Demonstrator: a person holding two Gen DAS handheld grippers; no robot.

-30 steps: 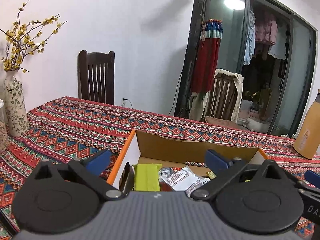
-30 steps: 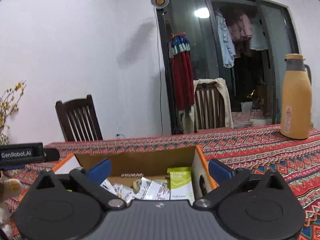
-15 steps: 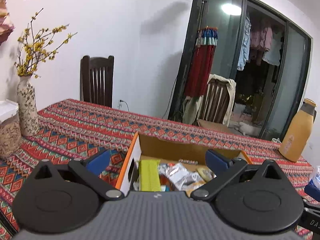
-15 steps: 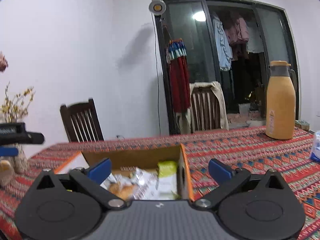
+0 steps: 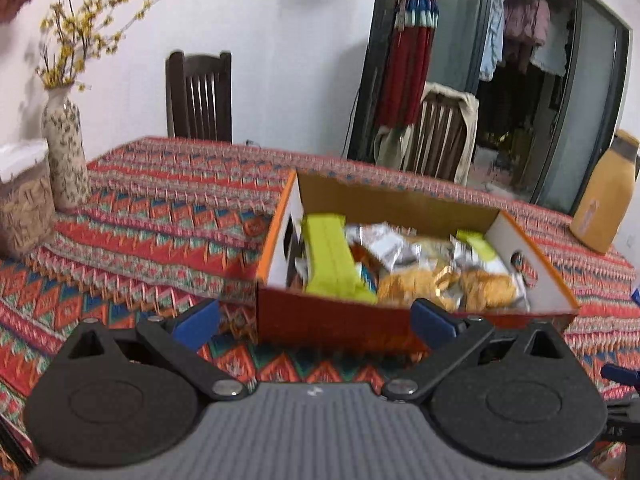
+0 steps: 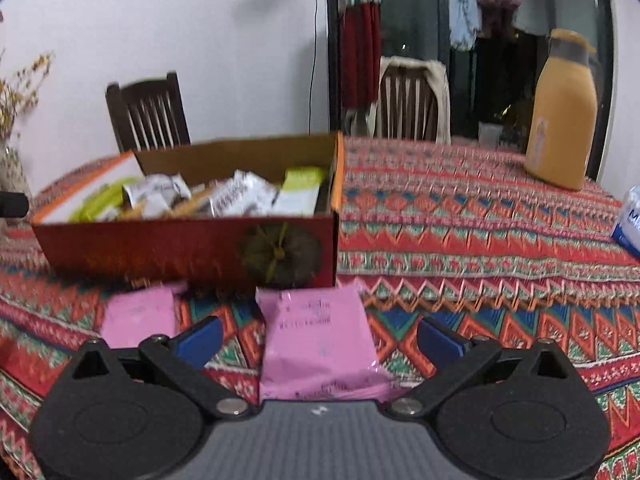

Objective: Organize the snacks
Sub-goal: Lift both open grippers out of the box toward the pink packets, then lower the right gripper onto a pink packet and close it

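Fingers of right gripper spread wide, nothing held, straddling pink snack packet flat on patterned tablecloth; spread looks sized to take the packet's width. Second pink packet just left, near the box front. Both lie just before orange cardboard box, likely staged for loading. Left gripper also spread, empty, aimed at box near wall. Box already holds green packet, silver wrappers, golden snacks. Beyond: yellow thermos, vase, chair. Judgement: pink packets remain to go in.
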